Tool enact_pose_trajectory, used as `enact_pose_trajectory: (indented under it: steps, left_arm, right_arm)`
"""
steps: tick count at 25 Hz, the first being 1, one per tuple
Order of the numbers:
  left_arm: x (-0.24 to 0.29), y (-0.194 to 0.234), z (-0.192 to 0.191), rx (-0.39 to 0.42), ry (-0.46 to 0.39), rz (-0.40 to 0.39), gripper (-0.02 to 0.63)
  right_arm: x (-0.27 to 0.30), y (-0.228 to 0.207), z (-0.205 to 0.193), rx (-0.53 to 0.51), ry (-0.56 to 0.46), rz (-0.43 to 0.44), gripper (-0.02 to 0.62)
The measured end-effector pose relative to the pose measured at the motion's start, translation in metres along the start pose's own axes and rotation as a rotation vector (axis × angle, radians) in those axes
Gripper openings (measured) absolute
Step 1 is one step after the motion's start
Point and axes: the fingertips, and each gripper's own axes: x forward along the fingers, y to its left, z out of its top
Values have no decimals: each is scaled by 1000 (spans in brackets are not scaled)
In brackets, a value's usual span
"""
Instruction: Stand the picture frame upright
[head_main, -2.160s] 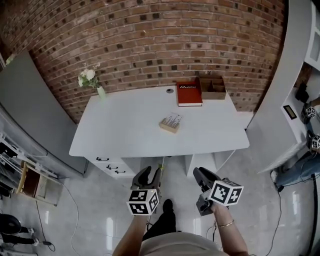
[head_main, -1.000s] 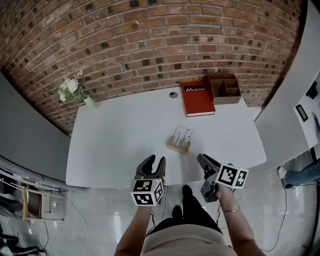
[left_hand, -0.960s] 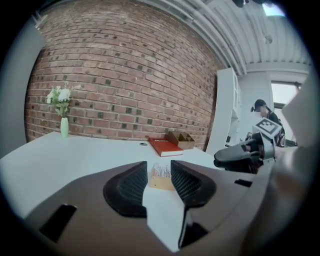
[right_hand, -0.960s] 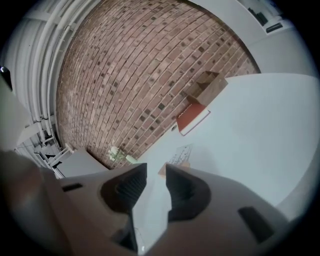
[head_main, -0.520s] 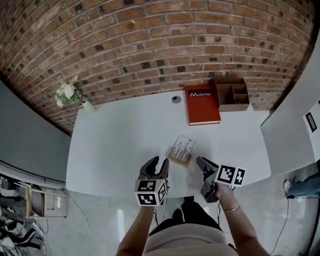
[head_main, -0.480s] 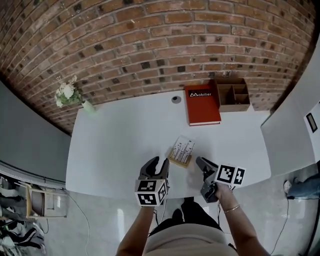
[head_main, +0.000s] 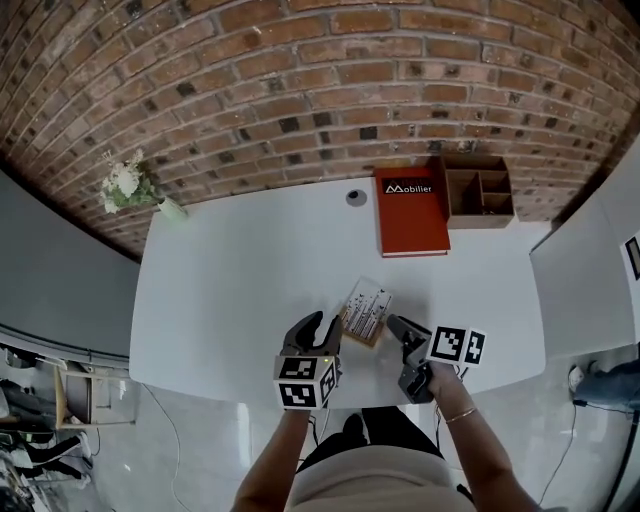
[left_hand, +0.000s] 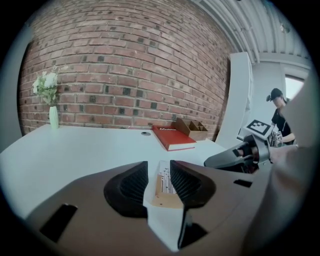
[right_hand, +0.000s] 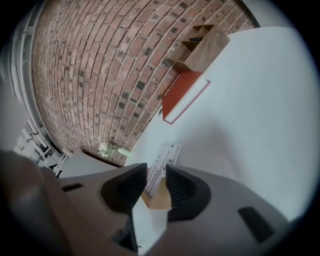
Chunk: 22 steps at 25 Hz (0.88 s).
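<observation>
The picture frame (head_main: 365, 311) lies flat on the white table (head_main: 230, 270), close to the near edge. It is not standing up yet. It has a light wood rim and a white picture with small dark marks on it. It lies a bit crooked, with one corner pointing to the far right.

The left gripper (head_main: 312, 328) is just to the left of the frame, at the near edge of the table. Its two jaws are apart and are closing a little. In the left gripper view the frame shows in the gap between them, but it lies just past the tips. The jaws do not press on it.

The right gripper (head_main: 398, 328) is just to the right of the frame. Its jaws are apart too. In the right gripper view a near corner of the frame shows in the gap, and the jaws do not squeeze it.

A red book (head_main: 412, 212) lies flat at the far right of the table. A wooden box (head_main: 480, 190) with small sections sits right beside it, further right. A vase of white flowers (head_main: 130, 185) stands at the far left corner. Behind the table is a brick wall (head_main: 300, 90).
</observation>
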Motion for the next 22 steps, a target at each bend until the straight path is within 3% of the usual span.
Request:
enact_pose_trajectory:
  steps: [22]
  left_arm:
    - [20, 19, 7, -67, 6, 40, 124]
  right_arm:
    - [35, -21, -4, 110, 147, -15, 103]
